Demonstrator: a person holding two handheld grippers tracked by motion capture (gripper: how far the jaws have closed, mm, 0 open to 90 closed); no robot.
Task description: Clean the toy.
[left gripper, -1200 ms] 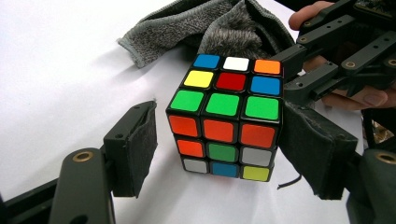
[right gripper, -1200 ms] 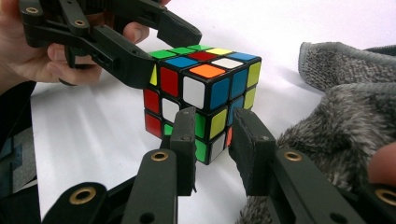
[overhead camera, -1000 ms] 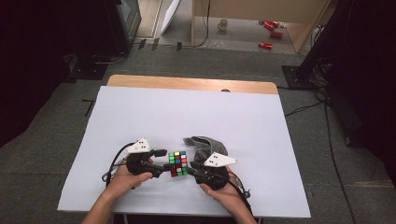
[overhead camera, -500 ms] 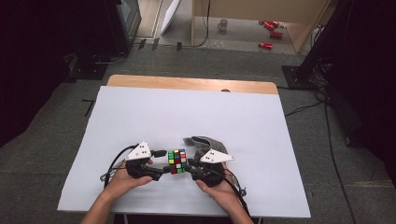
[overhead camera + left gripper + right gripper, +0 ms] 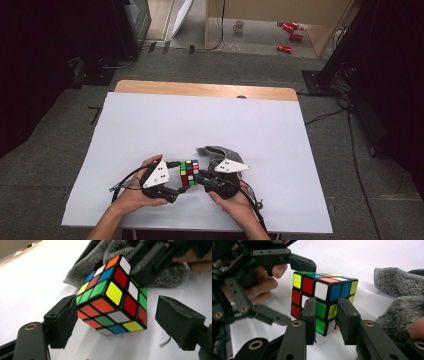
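A white sheet (image 5: pixel 200 125) is spread over a wooden table (image 5: pixel 200 89). Grey carpet (image 5: pixel 65 120) is seen around it. At twelve o'clock, red cans (image 5: pixel 290 37) and a mug (image 5: pixel 239 26) are left on the floor.

Rubik's cube (image 5: pixel 112 296): black frame, scrambled stickers in red, green, yellow, white, blue, orange. Towel (image 5: pixel 398 285): grey, looped pile. Table cover (image 5: pixel 150 125): plain white. Gripper jaws: black. Top plates (image 5: pixel 156 173): pale grey, dark dots.
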